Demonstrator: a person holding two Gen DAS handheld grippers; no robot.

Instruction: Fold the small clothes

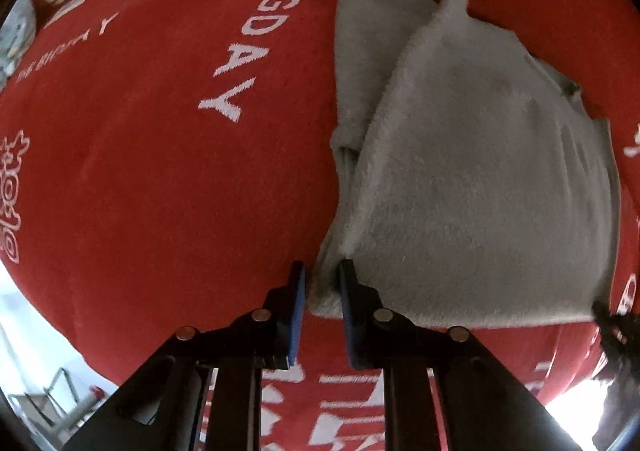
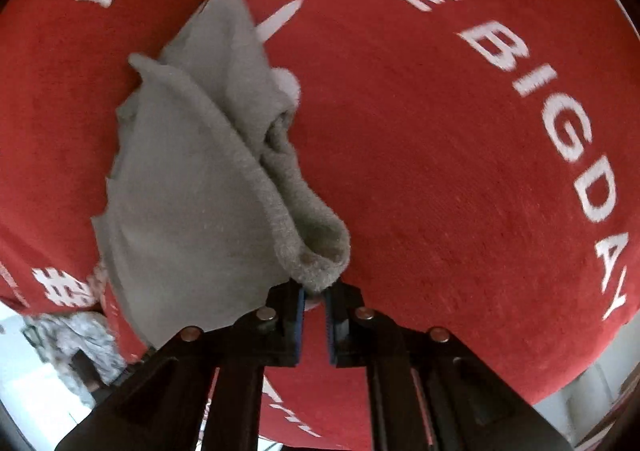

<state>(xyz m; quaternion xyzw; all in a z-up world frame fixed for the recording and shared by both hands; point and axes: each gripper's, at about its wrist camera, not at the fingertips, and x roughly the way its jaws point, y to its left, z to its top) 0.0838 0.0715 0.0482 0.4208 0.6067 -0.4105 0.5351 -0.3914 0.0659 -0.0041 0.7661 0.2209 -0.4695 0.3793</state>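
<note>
We are pinching the fuzzy grey cloth garment [image 1: 472,179] with both the left hand-held gripper [image 1: 323,285] and right hand-held gripper [image 2: 314,291], mid-frame over the red printed cloth [image 1: 160,155].

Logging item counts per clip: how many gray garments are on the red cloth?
1: a gray garment, pinched at one corner by the left gripper, another by the right gripper. More may lie out of view.

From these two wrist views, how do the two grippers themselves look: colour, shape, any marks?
Both look alike. The left gripper and right gripper have two flat black fingers lined with blue pads, ridged on the right one. Angled black arms carry round silver metal studs. No cables, printed markings or sleeves are visible.
</note>
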